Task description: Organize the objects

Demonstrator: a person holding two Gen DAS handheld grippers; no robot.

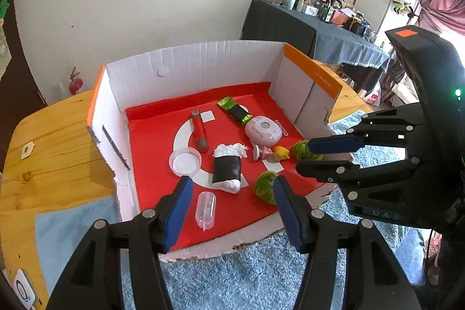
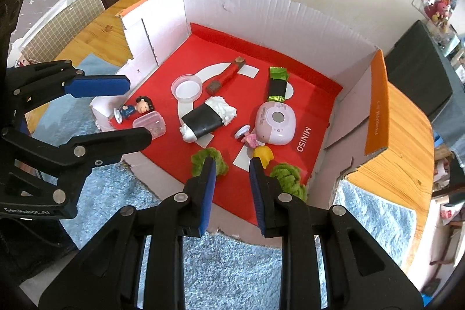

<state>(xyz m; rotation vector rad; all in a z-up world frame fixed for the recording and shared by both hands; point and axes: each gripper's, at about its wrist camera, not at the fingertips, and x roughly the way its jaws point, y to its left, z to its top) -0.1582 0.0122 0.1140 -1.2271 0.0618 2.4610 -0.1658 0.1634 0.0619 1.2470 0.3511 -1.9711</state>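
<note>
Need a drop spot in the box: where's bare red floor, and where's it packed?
Free: the red floor along the back wall behind the green-ended wrapper, and the near strip in front of the clear capsule. Crowded: the middle, from the round lid to the pink gadget.

A wooden tabletop [image 2: 407, 135] carries a shaggy blue mat [image 2: 232, 266] and an open cardboard box [image 1: 189, 60] with its front wall cut away (white inside, orange along the top edges). The box sits partly on the mat. A small white gadget [image 1: 24, 288] lies at the tabletop's near-left corner.
</note>
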